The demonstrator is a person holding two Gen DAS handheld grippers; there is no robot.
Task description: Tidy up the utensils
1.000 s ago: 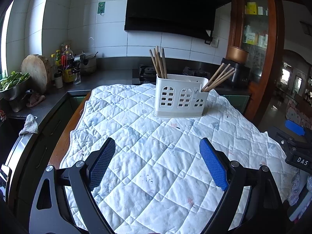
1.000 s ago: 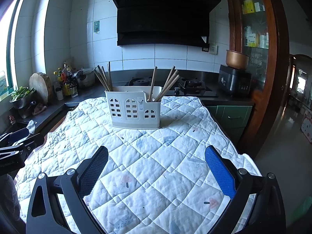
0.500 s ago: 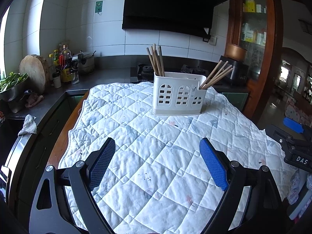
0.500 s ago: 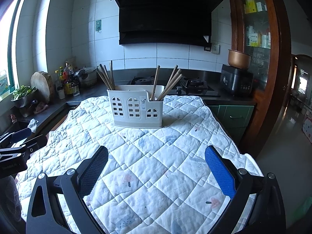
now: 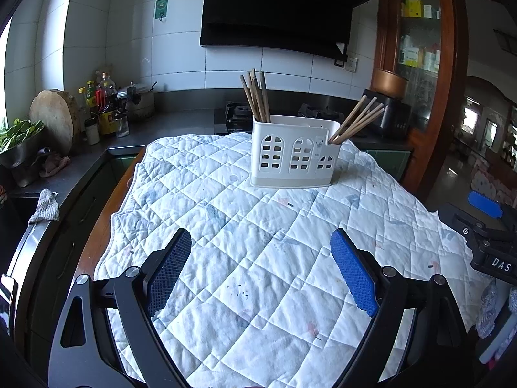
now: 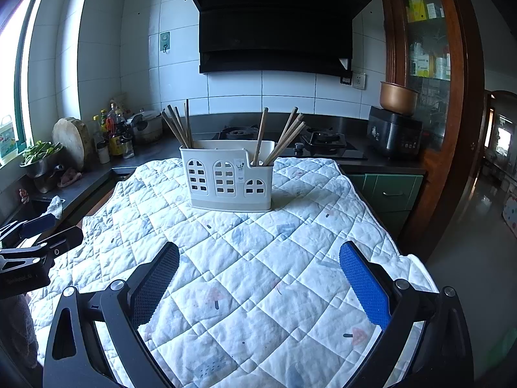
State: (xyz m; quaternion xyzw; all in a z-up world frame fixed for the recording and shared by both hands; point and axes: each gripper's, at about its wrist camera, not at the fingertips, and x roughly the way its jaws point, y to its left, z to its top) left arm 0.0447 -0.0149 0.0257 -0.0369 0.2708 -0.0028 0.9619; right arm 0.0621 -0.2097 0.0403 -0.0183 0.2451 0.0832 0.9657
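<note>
A white utensil holder [image 5: 294, 153] with arched window cut-outs stands on the quilted cloth [image 5: 258, 242] at the far side of the table; it also shows in the right wrist view [image 6: 227, 177]. Wooden chopsticks [image 5: 257, 97] stand in its left end and more chopsticks [image 5: 357, 119] lean out of its right end. In the right wrist view the left bunch of chopsticks [image 6: 177, 127] and the right bunch [image 6: 284, 137] show too. My left gripper [image 5: 260, 268] is open and empty above the near cloth. My right gripper [image 6: 258, 278] is open and empty, well short of the holder.
A dark counter [image 5: 97, 155] runs along the left with bottles, a pot, a round cutting board [image 5: 55, 119] and a bowl of greens. A stove [image 6: 320, 142] and a rice cooker [image 6: 394, 129] sit behind. A wooden cabinet [image 6: 429, 64] stands at the right.
Both grippers have tilted and drawn back slightly; the holder sits a little lower and farther in both views. Both jaws stay open and empty.
</note>
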